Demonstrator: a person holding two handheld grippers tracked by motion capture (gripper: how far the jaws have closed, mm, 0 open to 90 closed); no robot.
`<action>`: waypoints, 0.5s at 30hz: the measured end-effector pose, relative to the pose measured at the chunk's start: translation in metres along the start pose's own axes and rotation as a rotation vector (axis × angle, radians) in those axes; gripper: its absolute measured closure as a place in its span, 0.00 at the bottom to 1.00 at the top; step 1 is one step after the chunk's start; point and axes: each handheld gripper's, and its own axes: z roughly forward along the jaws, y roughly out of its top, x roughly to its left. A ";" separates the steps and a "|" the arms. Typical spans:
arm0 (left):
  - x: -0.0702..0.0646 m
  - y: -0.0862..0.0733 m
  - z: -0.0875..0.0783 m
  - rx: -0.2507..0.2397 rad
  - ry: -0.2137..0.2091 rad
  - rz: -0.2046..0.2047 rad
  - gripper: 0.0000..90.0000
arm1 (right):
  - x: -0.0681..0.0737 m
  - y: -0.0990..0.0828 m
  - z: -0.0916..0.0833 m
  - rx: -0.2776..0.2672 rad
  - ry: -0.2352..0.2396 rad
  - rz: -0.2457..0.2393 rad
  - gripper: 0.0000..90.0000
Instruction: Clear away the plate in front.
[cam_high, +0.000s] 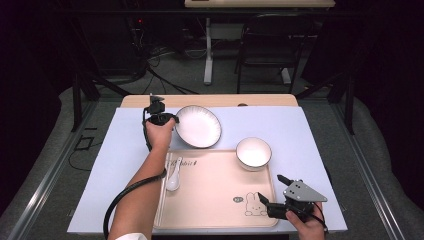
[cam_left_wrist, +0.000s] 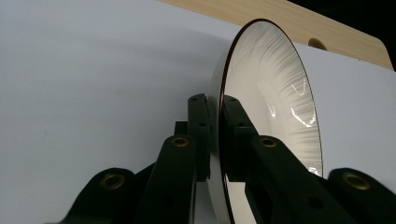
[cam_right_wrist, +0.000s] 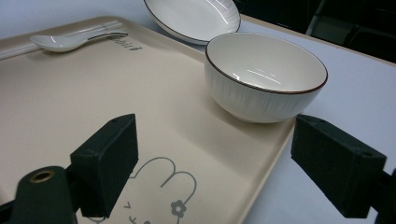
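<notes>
Where the high view looks down on the table, my left gripper (cam_high: 159, 116) pinches the left rim of the white plate (cam_high: 198, 126), which lies on the pale blue mat (cam_high: 115, 155) just beyond the far edge of the beige tray (cam_high: 215, 200). A white bowl (cam_high: 253, 153) stands at the tray's far right corner, and a white spoon (cam_high: 173, 175) lies along its left edge. My right gripper (cam_high: 272, 192) hovers over the tray's near right corner, beside the printed rabbit (cam_high: 255, 205), its jaws spread apart with nothing between them.

In the left gripper view, my two black jaws are pressed onto the plate's dark-edged rim (cam_left_wrist: 219, 140), one on the underside and one on the ribbed inner face. The wooden table edge (cam_left_wrist: 289, 23) runs behind it.

In the right gripper view, my jaws stand wide open above the tray (cam_right_wrist: 93, 93). The bowl (cam_right_wrist: 265, 77) sits ahead between them, apart from both. The plate (cam_right_wrist: 194, 18) lies beyond it, and the spoon (cam_right_wrist: 70, 41) rests at the far left.
</notes>
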 end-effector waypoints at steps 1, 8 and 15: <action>0.000 0.001 -0.001 -0.001 -0.007 -0.008 0.93 | 0.000 0.000 0.000 0.000 0.000 0.000 0.16; 0.001 0.007 -0.015 -0.012 -0.020 -0.007 0.93 | -0.001 0.000 0.000 -0.001 -0.001 -0.001 0.16; -0.002 0.013 -0.031 -0.012 -0.039 0.009 0.93 | 0.000 0.000 0.000 -0.002 -0.001 -0.001 0.16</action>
